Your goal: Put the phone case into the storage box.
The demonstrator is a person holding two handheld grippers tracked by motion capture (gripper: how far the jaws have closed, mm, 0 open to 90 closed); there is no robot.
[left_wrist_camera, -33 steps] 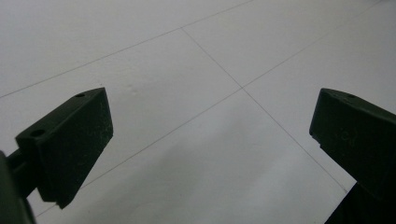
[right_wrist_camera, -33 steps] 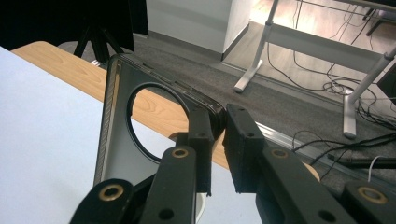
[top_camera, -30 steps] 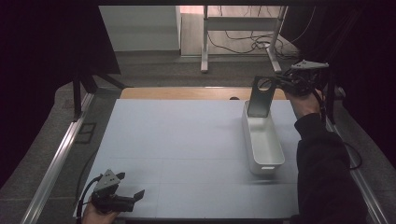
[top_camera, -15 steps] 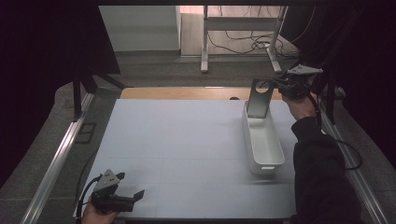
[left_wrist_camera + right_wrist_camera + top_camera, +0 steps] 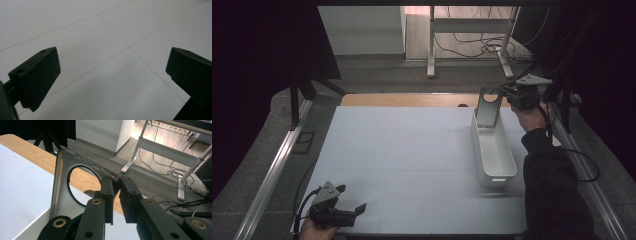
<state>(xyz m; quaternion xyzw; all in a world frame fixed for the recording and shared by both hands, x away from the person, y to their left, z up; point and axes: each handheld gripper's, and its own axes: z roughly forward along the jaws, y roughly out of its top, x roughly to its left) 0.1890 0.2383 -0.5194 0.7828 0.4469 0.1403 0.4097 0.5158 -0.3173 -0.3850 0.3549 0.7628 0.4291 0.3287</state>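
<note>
Comparing frames near to far, with the white bin as landmark:
left gripper: at the near-left corner of the worktop, well apart from the white bin; jaws spread wide over bare surface, holding nothing; same spot as earlier.
white bin: on the worktop's right side, long axis running away from the person; unmoved.
right gripper: above the bin's far end, jaws pinching the top edge of the grey phone case.
grey phone case: hanging upright, lower edge now at the bin's far rim; earlier it hung higher.
meaning: likely being lowered into the bin; release not yet due.
</note>
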